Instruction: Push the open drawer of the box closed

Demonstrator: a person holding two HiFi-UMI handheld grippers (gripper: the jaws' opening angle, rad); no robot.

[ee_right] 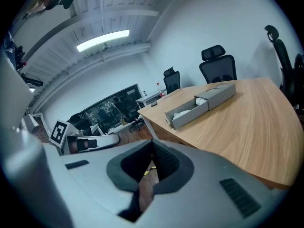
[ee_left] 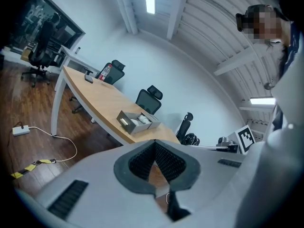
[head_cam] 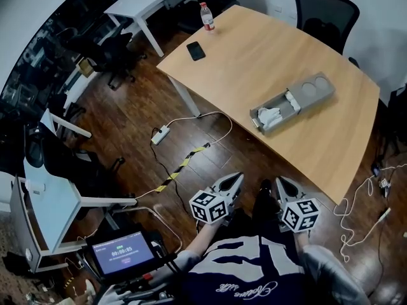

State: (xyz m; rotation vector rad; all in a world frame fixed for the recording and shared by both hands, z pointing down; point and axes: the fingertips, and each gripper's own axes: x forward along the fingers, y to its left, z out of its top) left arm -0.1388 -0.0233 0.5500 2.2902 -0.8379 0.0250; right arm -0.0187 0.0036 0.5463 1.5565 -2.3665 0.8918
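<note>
Near the table (head_cam: 267, 56) edge, the box's (head_cam: 318, 89) drawer (head_cam: 256, 117) juts open.

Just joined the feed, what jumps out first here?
A grey box lies on the table near its near edge, its drawer pulled out with white items inside. The left gripper and right gripper hang shut over the floor, short of the table.

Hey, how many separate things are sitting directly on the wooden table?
3: a bottle at the far left corner, a phone just nearer than it, and, farther right, a box with its drawer open. None seems hidden.
</note>
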